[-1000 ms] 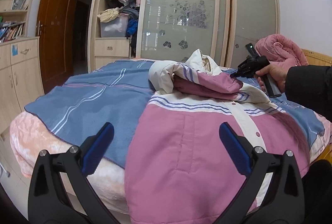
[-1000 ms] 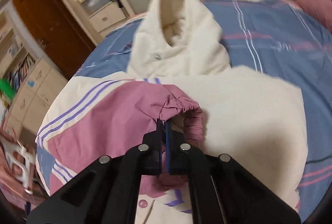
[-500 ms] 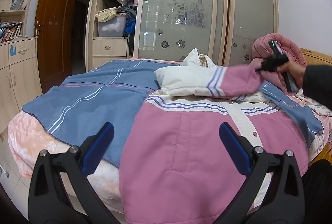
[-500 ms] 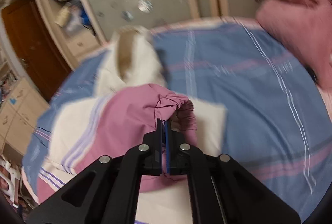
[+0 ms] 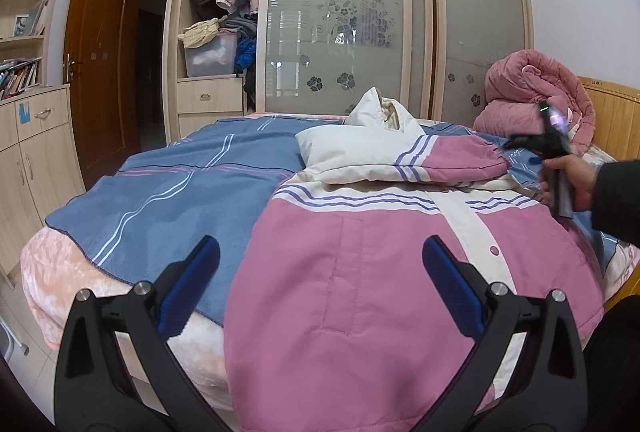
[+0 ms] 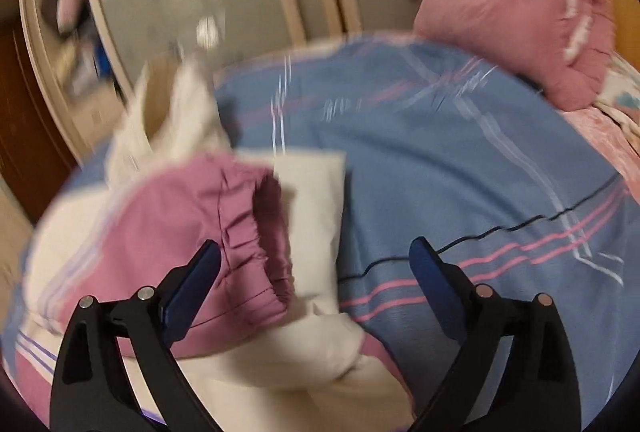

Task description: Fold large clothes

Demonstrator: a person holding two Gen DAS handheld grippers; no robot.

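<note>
A pink and cream padded jacket (image 5: 380, 272) lies front-up on the bed, hood (image 5: 384, 112) at the far end. One sleeve (image 5: 404, 158) is folded across the chest, its pink cuff (image 6: 260, 240) lying at the jacket's right side. My left gripper (image 5: 320, 276) is open and empty above the jacket's lower hem. My right gripper (image 6: 316, 272) is open, just off the cuff; it also shows in the left wrist view (image 5: 548, 148), held in a hand.
A blue striped blanket (image 5: 168, 196) covers the bed. A rolled pink quilt (image 5: 536, 92) sits by the wooden headboard (image 5: 616, 112). A wardrobe with frosted sliding doors (image 5: 340, 32) stands behind the bed, a wooden door (image 5: 100, 60) to the left.
My right gripper carried the sleeve cuff across the jacket to the right, then opened and let it go. The sleeve now lies flat across the chest. My left gripper stayed open and nearly still.
</note>
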